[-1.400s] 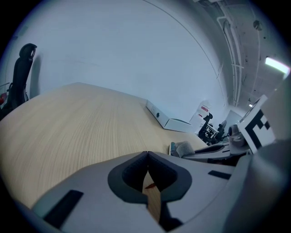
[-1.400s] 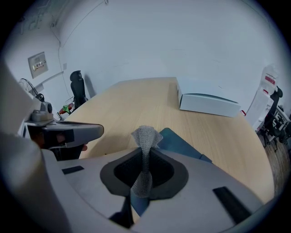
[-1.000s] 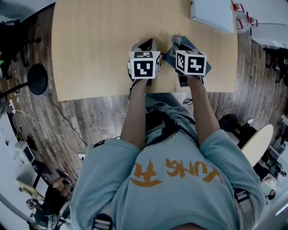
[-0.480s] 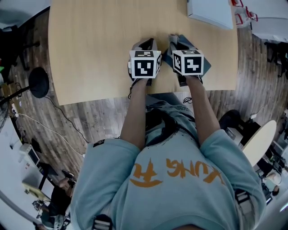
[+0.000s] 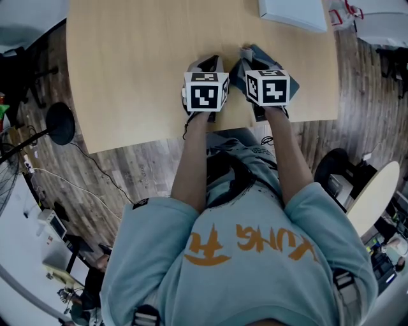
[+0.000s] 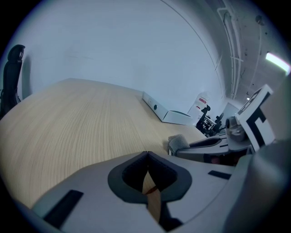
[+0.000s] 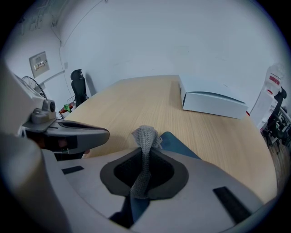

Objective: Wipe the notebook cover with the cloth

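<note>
A dark blue notebook [image 5: 243, 69] lies on the wooden table [image 5: 140, 57] near its front edge, mostly hidden under my right gripper [image 5: 250, 57]. In the right gripper view the notebook [image 7: 181, 144] shows just past the jaws. My right gripper [image 7: 145, 155] is shut on a grey knitted cloth [image 7: 145, 136], which stands up in a fold between the jaws, over the notebook. My left gripper [image 5: 207, 62] rests beside it on the left, over bare wood. In its own view the left gripper [image 6: 147, 157] is shut with nothing in it, and the cloth [image 6: 178, 142] shows to its right.
A white flat box [image 5: 292, 13] lies at the table's far right corner, seen also as the box [image 7: 211, 103] ahead of the right gripper. A black office chair [image 7: 79, 88] stands beyond the far left edge. Bare wood stretches to the left and ahead.
Both grippers stay side by side in the same place. Only the head view has drifted a little, so the white box sits nearer the top edge.
</note>
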{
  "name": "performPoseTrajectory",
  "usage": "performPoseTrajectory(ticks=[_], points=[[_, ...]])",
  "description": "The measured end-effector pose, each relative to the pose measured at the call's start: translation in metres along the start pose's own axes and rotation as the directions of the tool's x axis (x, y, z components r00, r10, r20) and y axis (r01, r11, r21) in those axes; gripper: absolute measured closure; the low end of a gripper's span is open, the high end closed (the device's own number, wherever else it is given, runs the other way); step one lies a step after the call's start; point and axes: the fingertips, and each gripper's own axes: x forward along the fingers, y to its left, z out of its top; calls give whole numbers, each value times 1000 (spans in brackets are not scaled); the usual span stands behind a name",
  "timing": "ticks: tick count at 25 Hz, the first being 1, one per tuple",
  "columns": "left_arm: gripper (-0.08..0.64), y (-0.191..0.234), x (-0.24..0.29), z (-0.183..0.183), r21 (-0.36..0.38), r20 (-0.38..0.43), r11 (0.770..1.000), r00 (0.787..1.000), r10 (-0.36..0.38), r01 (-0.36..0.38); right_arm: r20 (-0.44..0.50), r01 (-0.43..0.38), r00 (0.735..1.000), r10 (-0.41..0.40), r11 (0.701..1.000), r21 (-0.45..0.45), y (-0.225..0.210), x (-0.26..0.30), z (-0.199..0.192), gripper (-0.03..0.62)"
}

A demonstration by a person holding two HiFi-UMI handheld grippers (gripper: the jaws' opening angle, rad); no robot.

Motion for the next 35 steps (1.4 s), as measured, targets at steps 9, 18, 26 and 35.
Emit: performPoseTrajectory(ticks=[9,18,26,35], points=[[543,-10,0,-7,30,-18,999,1000,-22,22,9,28,1000,-28,999,31,-10,-8,-11,561],[543,-22,1,-11,56,-32,997,999,-43,45,16,51,999,-52,997,62,-22,-17,-22,561],[543,-31,3,-16,86,-53,994,997,-59,64,23,72,997,-74,993,95,-33,-26,-31,561],[543,-35,2,-17,121,-68,990,995,-70,78,32,93,995,-98,988,126,-41,-32,-43,561]])
